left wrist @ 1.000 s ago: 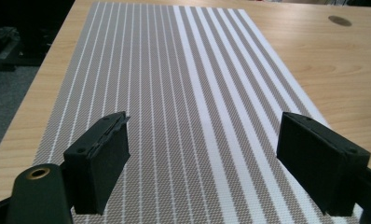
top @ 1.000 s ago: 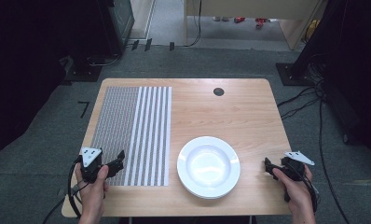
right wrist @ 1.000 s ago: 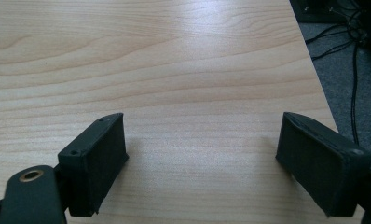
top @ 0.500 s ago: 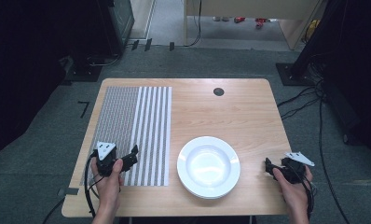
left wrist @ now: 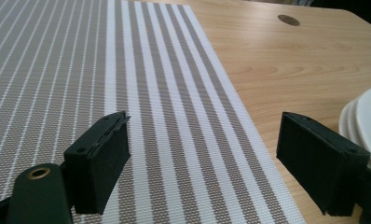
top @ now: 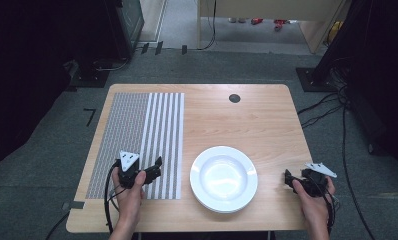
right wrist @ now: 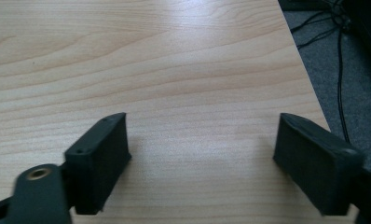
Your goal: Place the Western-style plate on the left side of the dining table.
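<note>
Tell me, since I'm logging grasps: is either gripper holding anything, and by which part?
Nothing is held. The left gripper is open above the striped placemat, and the right gripper is open over bare table, beside the white plates.

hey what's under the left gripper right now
The striped placemat lies under the open left gripper, on the wooden table. The table surface beneath the mat is covered.

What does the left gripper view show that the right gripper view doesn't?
Left gripper view: the striped placemat, the rim of the stacked white plates and the table's dark round hole. Right gripper view: grey floor and cables beyond the table's edge. Shared: the wooden table and open, empty jaws, on the left gripper and the right gripper, whose jaws have just been closing slightly.
</note>
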Motion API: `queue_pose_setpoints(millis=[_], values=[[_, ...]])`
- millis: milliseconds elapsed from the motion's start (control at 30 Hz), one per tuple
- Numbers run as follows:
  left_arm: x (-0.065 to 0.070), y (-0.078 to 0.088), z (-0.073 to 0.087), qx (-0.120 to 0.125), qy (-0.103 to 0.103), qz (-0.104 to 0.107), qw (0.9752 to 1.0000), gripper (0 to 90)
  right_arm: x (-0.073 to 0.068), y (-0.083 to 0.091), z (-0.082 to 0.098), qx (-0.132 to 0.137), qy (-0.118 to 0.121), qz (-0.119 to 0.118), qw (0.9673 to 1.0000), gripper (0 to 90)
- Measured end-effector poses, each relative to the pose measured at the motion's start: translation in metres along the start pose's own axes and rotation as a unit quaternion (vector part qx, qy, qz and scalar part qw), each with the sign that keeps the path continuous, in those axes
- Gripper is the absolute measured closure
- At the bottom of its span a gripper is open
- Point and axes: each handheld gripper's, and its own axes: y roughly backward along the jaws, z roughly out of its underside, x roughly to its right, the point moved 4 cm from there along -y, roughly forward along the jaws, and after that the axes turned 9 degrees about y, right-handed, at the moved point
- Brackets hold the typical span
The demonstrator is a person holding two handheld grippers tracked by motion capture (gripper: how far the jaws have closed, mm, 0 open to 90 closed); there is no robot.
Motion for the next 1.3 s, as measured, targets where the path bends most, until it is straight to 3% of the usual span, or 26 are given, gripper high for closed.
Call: queue_pose_setpoints(millis=[300, 433, 500, 667, 700, 733, 800, 967, 1033, 1300], values=[[0.015, 0.000, 0.004, -0.007, -0.009, 0.019, 0.9997, 17.3, -0.015, 0.011, -0.010, 0.028, 0.008, -0.015, 0.9995, 23.2], [0.020, -0.001, 0.007, -0.009, -0.012, 0.026, 0.9995, 17.3, -0.025, 0.017, -0.014, 0.042, 0.006, -0.025, 0.9988, 31.7], [0.023, -0.001, 0.008, -0.013, -0.017, 0.030, 0.9993, 17.3, -0.033, 0.022, -0.018, 0.058, 0.005, -0.036, 0.9977, 31.3], [0.029, -0.004, 0.012, -0.021, -0.022, 0.039, 0.9988, 17.3, -0.041, 0.026, -0.020, 0.058, 0.008, -0.059, 0.9965, 30.8], [0.032, -0.004, 0.014, -0.023, -0.023, 0.043, 0.9985, 17.3, -0.046, 0.027, -0.021, 0.056, 0.021, -0.084, 0.9947, 35.6], [0.032, -0.004, 0.014, -0.023, -0.023, 0.043, 0.9985, 17.3, -0.046, 0.027, -0.021, 0.056, 0.021, -0.084, 0.9947, 35.6], [0.037, -0.005, 0.017, -0.027, -0.028, 0.048, 0.9981, 17.3, -0.054, 0.034, -0.024, 0.071, 0.037, -0.101, 0.9917, 36.2], [0.044, -0.005, 0.020, -0.031, -0.033, 0.056, 0.9974, 17.3, -0.065, 0.040, -0.027, 0.087, 0.048, -0.101, 0.9899, 35.1], [0.049, -0.005, 0.023, -0.034, -0.037, 0.062, 0.9968, 17.3, -0.075, 0.039, -0.025, 0.086, 0.066, -0.104, 0.9886, 34.3], [0.060, -0.005, 0.028, -0.042, -0.044, 0.078, 0.9950, 17.3, -0.089, 0.042, -0.027, 0.099, 0.053, -0.130, 0.9852, 34.3]])
